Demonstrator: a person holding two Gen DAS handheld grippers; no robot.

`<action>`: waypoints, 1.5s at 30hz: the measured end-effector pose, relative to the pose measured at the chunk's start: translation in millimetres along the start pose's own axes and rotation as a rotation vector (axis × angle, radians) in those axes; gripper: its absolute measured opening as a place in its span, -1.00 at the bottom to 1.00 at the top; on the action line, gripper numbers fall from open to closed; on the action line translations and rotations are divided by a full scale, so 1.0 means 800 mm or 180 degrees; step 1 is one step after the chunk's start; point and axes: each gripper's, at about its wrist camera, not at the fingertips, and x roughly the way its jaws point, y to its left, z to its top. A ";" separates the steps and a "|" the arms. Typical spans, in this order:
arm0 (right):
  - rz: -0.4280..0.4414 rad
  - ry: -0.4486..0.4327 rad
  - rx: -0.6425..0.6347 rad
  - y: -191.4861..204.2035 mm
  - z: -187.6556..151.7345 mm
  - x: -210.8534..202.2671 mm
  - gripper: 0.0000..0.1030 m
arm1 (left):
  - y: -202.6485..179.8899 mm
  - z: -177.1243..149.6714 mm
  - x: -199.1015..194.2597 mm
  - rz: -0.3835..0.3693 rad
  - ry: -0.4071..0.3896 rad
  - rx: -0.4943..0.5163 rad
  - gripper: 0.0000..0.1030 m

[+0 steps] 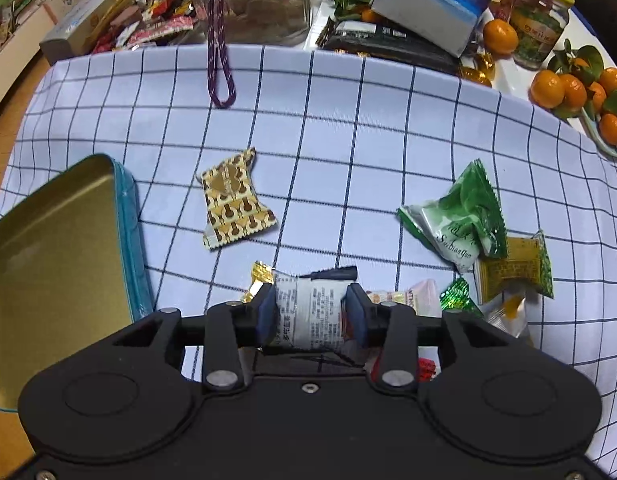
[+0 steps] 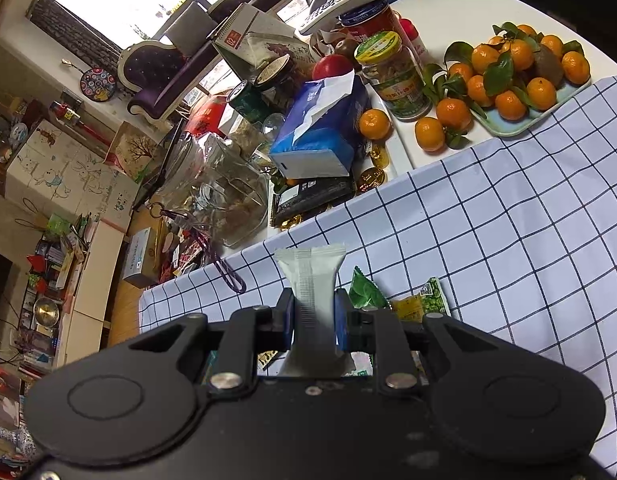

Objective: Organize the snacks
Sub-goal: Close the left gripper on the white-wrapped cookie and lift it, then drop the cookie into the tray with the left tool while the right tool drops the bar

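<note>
One gold-patterned snack packet (image 1: 235, 200) lies mid-frame; the left gripper (image 1: 311, 314) stands apart around one white packet (image 1: 308, 312), the right gripper (image 2: 313, 320) clamps another white wrapper (image 2: 311, 280).

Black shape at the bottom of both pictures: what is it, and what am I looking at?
It is a hand-held two-finger tool, one in each of a person's hands, with a camera looking along its fingers. One picture comes from each tool. The left tool points down at a printed white packet between its pads; whether it squeezes is unclear. The right tool pinches a plain white packet. On the checked cloth lie a gold tin, a gold-brown packet and a green packet.
</note>
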 end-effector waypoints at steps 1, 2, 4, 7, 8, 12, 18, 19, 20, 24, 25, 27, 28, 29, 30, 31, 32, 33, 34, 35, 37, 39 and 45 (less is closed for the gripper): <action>0.0001 -0.0002 0.0011 -0.002 0.001 -0.001 -0.57 | 0.000 -0.002 0.001 -0.0005 0.0003 -0.0008 -0.01; 0.0002 -0.0006 0.0023 -0.003 0.002 -0.002 -0.57 | -0.001 -0.004 0.001 0.0012 -0.0023 0.0007 -0.02; 0.0009 -0.0020 0.0054 -0.007 0.004 -0.005 -0.57 | -0.003 -0.007 0.000 0.0013 -0.0051 0.0046 -0.10; 0.0019 -0.0055 0.0082 -0.011 0.006 -0.010 -0.57 | -0.002 -0.010 -0.006 -0.0053 -0.0083 0.0014 -0.16; 0.0024 -0.0065 0.0091 -0.013 0.007 -0.011 -0.57 | 0.000 -0.010 -0.010 -0.0080 -0.0102 -0.0022 -0.17; 0.0065 -0.0092 0.0137 -0.017 0.012 -0.016 -0.57 | 0.004 -0.008 -0.033 -0.0041 -0.0191 -0.0107 -0.17; 0.0135 -0.0196 0.0205 -0.018 0.023 -0.025 -0.57 | 0.024 0.006 -0.091 0.0057 -0.0340 -0.0212 -0.17; 0.0137 -0.0226 0.0220 -0.018 0.025 -0.026 -0.57 | 0.031 0.009 -0.101 0.0066 -0.0368 -0.0220 -0.17; 0.0119 -0.0246 0.0231 -0.017 0.025 -0.025 -0.57 | 0.039 0.012 -0.108 0.0097 -0.0384 -0.0218 -0.17; -0.0006 -0.0215 0.0211 -0.011 0.020 -0.013 -0.57 | 0.086 0.021 -0.125 0.0135 -0.0474 -0.0410 -0.17; -0.0046 -0.0195 0.0168 -0.007 0.017 -0.008 -0.57 | 0.100 0.023 -0.126 0.0148 -0.0471 -0.0483 -0.17; -0.0106 -0.0154 0.0062 0.002 0.011 0.001 -0.57 | 0.136 0.024 -0.123 0.0156 -0.0455 -0.0687 -0.17; -0.0132 -0.0123 -0.0004 0.008 0.007 0.007 -0.57 | 0.154 0.024 -0.120 0.0185 -0.0439 -0.0768 -0.17; -0.0158 -0.0093 -0.0059 0.015 0.003 0.013 -0.57 | 0.172 0.024 -0.116 0.0242 -0.0419 -0.0831 -0.17; -0.0183 -0.0062 -0.0116 0.022 -0.002 0.021 -0.57 | 0.189 0.024 -0.112 0.0304 -0.0413 -0.0898 -0.17; -0.0205 -0.0033 -0.0170 0.030 -0.007 0.029 -0.57 | 0.207 0.024 -0.108 0.0383 -0.0402 -0.0956 -0.17; -0.0222 0.0003 -0.0228 0.039 -0.014 0.037 -0.57 | 0.224 0.023 -0.104 0.0490 -0.0374 -0.1002 -0.17; -0.0221 0.0045 -0.0282 0.048 -0.021 0.047 -0.57 | 0.240 0.023 -0.102 0.0573 -0.0364 -0.1042 -0.17; -0.0201 0.0093 -0.0332 0.058 -0.028 0.055 -0.57 | 0.256 0.022 -0.101 0.0612 -0.0373 -0.1089 -0.17; -0.0158 0.0142 -0.0390 0.070 -0.036 0.063 -0.57 | 0.271 0.021 -0.101 0.0644 -0.0361 -0.1147 -0.17; -0.0065 0.0220 -0.0565 0.097 -0.054 0.080 -0.57 | 0.295 0.019 -0.098 0.0681 -0.0306 -0.1256 -0.17; -0.0008 0.0287 -0.0757 0.124 -0.074 0.096 -0.57 | 0.312 0.016 -0.094 0.0670 -0.0276 -0.1327 -0.17; 0.0363 0.0634 -0.1158 0.185 -0.130 0.136 -0.57 | 0.337 0.010 -0.079 0.0540 -0.0152 -0.1275 -0.17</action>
